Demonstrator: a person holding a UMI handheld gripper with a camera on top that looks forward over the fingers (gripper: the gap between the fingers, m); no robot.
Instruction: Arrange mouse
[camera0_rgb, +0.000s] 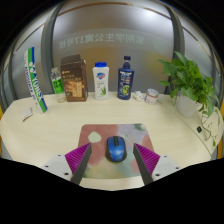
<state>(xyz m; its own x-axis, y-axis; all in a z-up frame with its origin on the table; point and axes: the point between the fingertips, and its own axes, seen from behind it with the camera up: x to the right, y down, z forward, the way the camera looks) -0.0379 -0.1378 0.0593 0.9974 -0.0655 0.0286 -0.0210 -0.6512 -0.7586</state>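
A blue mouse (116, 149) is seen on a patterned mouse mat (113, 143), its long axis running away from the tongs (112, 158) (which end is the front cannot be told). It lies between the spread purple fingertips (79, 157), gaps at both sides. The mat rests on a pale bench (60, 125). Beyond are lined up a brown box (73, 78), a white bottle (101, 80), a dark bottle (125, 78) and a potted plant (190, 82).

You've got the mouse (116, 148) on the mouse pad (100, 134) between your open gripper (112, 156) fingers; bottles (124, 78) stand far behind, potted plant (188, 80) far right.
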